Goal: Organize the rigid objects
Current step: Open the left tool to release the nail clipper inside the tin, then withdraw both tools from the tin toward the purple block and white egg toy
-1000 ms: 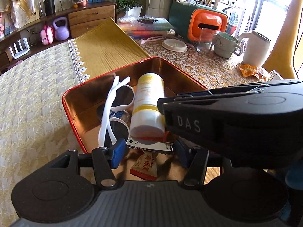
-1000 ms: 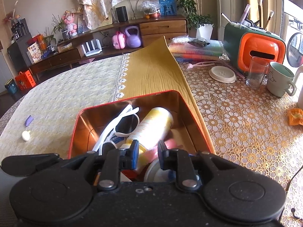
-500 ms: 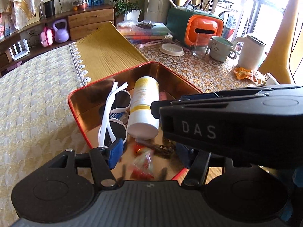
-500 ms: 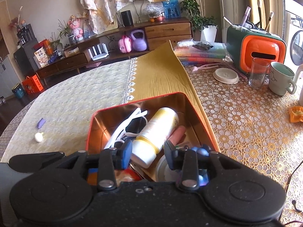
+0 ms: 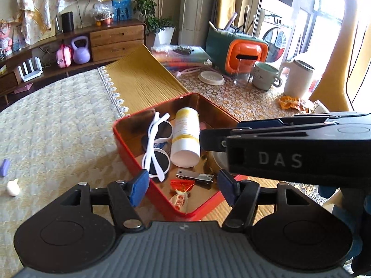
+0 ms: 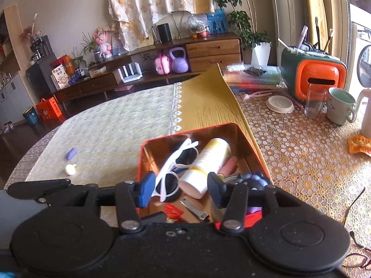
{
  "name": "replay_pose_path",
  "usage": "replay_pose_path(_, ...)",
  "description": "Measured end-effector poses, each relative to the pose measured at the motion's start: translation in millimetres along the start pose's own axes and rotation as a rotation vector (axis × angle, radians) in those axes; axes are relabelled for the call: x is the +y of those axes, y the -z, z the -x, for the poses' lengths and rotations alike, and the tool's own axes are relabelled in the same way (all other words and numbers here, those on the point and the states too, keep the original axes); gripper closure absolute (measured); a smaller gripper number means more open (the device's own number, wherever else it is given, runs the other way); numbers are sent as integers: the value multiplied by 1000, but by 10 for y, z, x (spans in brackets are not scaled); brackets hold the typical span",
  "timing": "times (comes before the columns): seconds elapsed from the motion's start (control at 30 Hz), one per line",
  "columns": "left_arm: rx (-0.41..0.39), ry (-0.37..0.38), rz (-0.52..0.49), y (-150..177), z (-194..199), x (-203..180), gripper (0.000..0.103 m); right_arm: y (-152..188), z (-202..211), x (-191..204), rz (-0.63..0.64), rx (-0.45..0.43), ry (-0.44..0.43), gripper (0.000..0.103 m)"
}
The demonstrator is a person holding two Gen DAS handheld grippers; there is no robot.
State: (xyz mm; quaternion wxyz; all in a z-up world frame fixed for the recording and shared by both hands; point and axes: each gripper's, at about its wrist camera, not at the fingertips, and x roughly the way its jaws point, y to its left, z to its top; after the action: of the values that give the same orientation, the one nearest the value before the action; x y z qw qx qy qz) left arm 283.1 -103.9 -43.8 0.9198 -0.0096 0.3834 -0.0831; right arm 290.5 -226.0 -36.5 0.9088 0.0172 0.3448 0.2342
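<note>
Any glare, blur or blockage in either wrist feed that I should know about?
Left wrist view: window at upper right blown out, right gripper's body blocks the red tin's right side, contents sharp. Right wrist view: fisheye bends the sideboard, tin's gold wall mirrors the sunglasses.

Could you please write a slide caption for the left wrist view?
Open left hand-held gripper above red tin holding white sunglasses, bottle, nail clipper.
</note>
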Motion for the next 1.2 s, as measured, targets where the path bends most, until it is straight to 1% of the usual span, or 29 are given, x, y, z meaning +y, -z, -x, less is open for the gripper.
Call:
replay_pose_path(0.37,-67,-14,16,96,537,239,38,23,359,356,43,-49,-37,42)
replay_pose_path(0.43,-78,-19,21,115,626,303,33,26,396,410,48,-54,-41,40)
replay_pose_path(0.53,-101,-33,28,169,765,404,32,41,430,501,52,-54,-51,37)
replay_pose_path(0.63,-110,-51,33,221,870,517,32,57,458,603,59,-56,-58,30)
replay_pose_path(0.7,-112,-60,40,261,930,611,32,68,466,671,64,-59,-62,24)
replay_pose_path(0.8,-117,-80,54,326,1012,774,32,88,469,771,79,-69,-64,16)
replay_pose_path(0.83,-118,-90,63,351,1034,836,31,93,460,812,84,-71,-66,15)
replay_pose_path(0.87,-117,-99,73,381,1061,910,30,107,455,843,87,-72,-69,12)
replay_pose_path(0.9,-117,-109,84,399,1081,975,24,118,443,873,89,-70,-72,10)
replay_pose_path(0.93,-121,-120,96,420,1106,1043,20,128,428,913,91,-68,-76,9)
replay_pose_path(1.0,-126,-134,114,459,1153,1175,20,152,392,990,96,-65,-87,3)
replay_pose_path(1.07,-126,-152,130,490,1186,1304,20,179,354,1087,106,-64,-97,0)
replay_pose_path(1.2,-128,-188,156,568,1247,1580,20,246,266,1317,160,-51,-131,0)
